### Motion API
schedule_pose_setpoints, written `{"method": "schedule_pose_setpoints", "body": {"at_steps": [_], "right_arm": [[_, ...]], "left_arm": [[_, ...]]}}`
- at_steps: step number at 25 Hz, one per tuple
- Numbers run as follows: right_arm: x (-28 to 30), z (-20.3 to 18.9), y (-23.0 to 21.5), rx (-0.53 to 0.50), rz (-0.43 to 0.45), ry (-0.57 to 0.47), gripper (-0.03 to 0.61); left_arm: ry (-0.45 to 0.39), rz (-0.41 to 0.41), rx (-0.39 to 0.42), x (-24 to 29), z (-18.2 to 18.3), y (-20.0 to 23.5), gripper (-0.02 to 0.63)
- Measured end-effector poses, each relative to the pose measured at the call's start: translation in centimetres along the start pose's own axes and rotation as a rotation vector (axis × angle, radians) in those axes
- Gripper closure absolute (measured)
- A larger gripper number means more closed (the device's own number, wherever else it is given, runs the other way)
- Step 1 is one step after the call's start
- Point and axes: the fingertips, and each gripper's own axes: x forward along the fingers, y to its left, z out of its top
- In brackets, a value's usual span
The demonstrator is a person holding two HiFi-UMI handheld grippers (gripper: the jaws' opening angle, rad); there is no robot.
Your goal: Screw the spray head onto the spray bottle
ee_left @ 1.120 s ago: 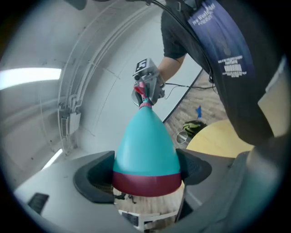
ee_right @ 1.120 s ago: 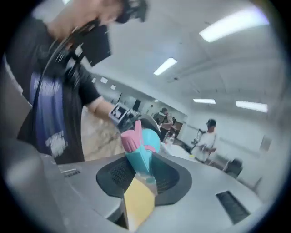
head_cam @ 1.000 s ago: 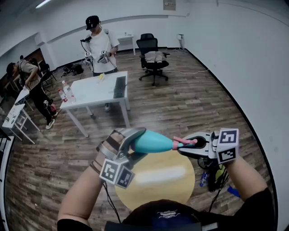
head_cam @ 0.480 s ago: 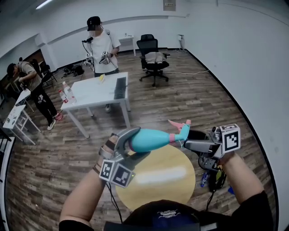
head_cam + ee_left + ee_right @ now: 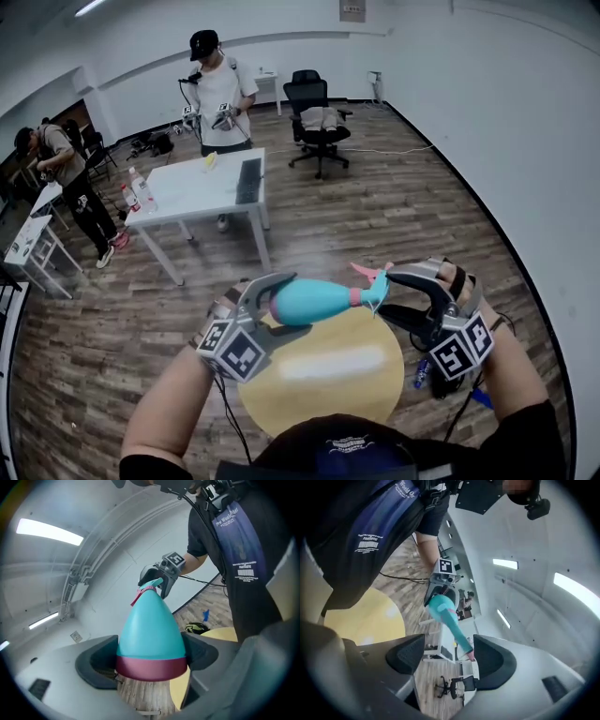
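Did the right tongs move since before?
Yes. The right tongs rolled, their marker cube sinking lower beside the yellow table's right edge; the jaws opened off the spray head, then closed slightly around it.

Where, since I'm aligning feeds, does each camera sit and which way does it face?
Head view: on the person's head, looking down at left gripper, right gripper, forearms, spray bottle.
Left gripper view: on it, along jaws shut on the bottle's base.
Right gripper view: on it, along jaws apart, just closing, around the spray head.
All share the bottle; gripper views, the torso.
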Motion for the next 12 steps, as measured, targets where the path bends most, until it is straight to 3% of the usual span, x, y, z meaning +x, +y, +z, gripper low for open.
{"method": "schedule_pose_setpoints", "body": {"at_steps": [4, 6, 8, 12], "right_arm": [[0.7, 0.6, 0.4, -0.011, 0.010, -0.019, 0.393], [0.8, 0.2, 1.3, 0.076, 0.085, -0.023, 0.423], [1.1, 0.0, 2.3, 0.307, 0.200, -0.060, 0.488], [1.3, 0.5, 2.5, 1.049, 0.461, -0.188, 0.488]], "left_arm": [[0.021, -0.041, 0.051, 0.7, 0.2, -1.0, 0.161], [0.041, -0.016, 0.076, 0.9, 0.2, -0.8, 0.161], [0.084, 0.031, 0.154, 1.0, -0.1, -0.5, 0.161], [0.190, 0.194, 0.414, 0.7, -0.4, 1.2, 0.163]]}}
